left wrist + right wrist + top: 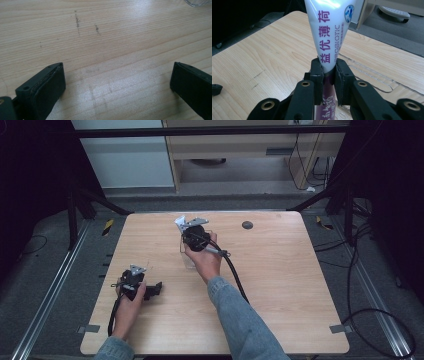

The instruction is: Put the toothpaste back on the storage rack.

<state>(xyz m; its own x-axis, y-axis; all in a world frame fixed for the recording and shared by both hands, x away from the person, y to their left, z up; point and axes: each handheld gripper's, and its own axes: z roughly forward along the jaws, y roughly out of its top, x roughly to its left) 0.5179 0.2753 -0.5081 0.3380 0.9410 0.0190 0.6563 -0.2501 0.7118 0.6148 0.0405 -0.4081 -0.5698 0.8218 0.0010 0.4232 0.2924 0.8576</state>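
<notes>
The right gripper [329, 75] was clamped on a white toothpaste tube [329, 32], held upright at upper centre over a clear tray [372, 77], seemingly for placing, while the left gripper [117, 82] rested spread apart at lower left.

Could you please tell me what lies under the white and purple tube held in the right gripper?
Beneath the tube a clear plastic tray lies on the wooden table. The right gripper has its jaws clamped on the tube, covering whatever sits directly below.
</notes>
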